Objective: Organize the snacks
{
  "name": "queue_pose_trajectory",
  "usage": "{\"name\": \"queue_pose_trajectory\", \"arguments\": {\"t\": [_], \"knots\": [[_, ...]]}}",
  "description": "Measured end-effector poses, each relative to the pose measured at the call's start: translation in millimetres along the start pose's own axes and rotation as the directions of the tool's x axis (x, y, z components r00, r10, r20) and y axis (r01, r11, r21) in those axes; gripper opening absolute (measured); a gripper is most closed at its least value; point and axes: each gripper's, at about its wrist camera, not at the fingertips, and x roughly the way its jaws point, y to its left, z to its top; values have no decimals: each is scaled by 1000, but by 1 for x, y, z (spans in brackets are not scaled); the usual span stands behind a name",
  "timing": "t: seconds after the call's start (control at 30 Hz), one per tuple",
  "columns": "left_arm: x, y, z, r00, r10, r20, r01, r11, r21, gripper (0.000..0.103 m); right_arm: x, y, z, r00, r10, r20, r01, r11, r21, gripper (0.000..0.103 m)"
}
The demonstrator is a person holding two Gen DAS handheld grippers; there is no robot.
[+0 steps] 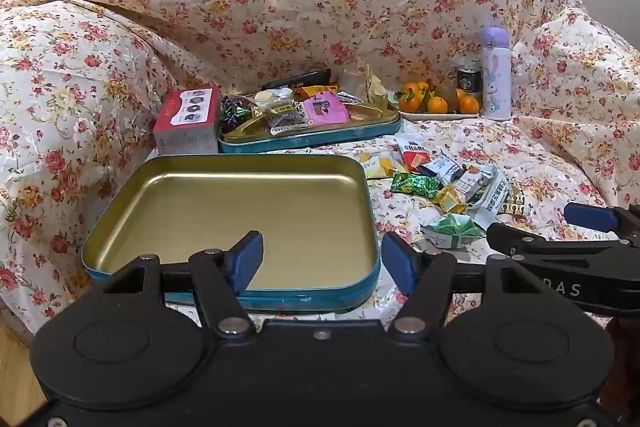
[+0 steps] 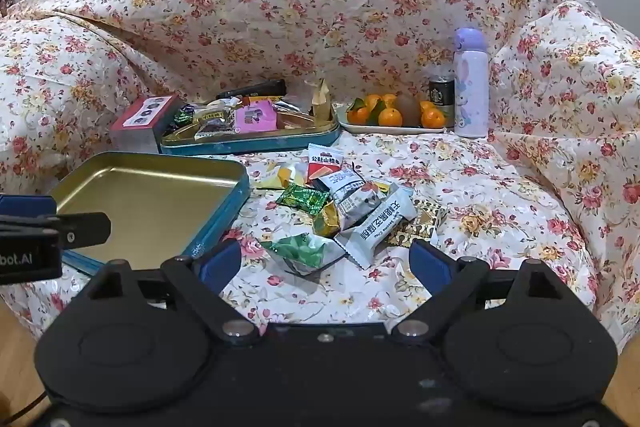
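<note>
An empty teal tin lid with a gold inside (image 1: 240, 211) lies on the floral sofa, also in the right wrist view (image 2: 152, 199). Behind it a teal tin tray (image 1: 312, 137) holds several wrapped snacks (image 1: 316, 109). A loose pile of snack packets (image 2: 352, 203) lies on the cover right of the lid. My left gripper (image 1: 322, 263) is open and empty over the lid's near edge. My right gripper (image 2: 324, 265) is open and empty just in front of the pile, near a green packet (image 2: 308, 251).
A red box (image 1: 188, 121) stands left of the tray. A plate of oranges (image 2: 394, 117), a dark can (image 2: 442, 95) and a purple bunny bottle (image 2: 472, 83) stand at the back right. Sofa armrests rise on both sides.
</note>
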Motion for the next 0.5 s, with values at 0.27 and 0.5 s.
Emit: {"name": "queue_pose_trajectory", "arguments": {"t": [0.27, 0.5], "knots": [[-1, -3, 2, 1000, 5, -8, -5, 1000, 1, 69, 1, 0, 0, 1000, -1, -4, 1, 1000, 3, 96], [1, 1, -6, 1000, 3, -22, -4, 999, -38, 68, 2, 0, 1, 1000, 0, -26, 0, 1000, 15, 96]]}}
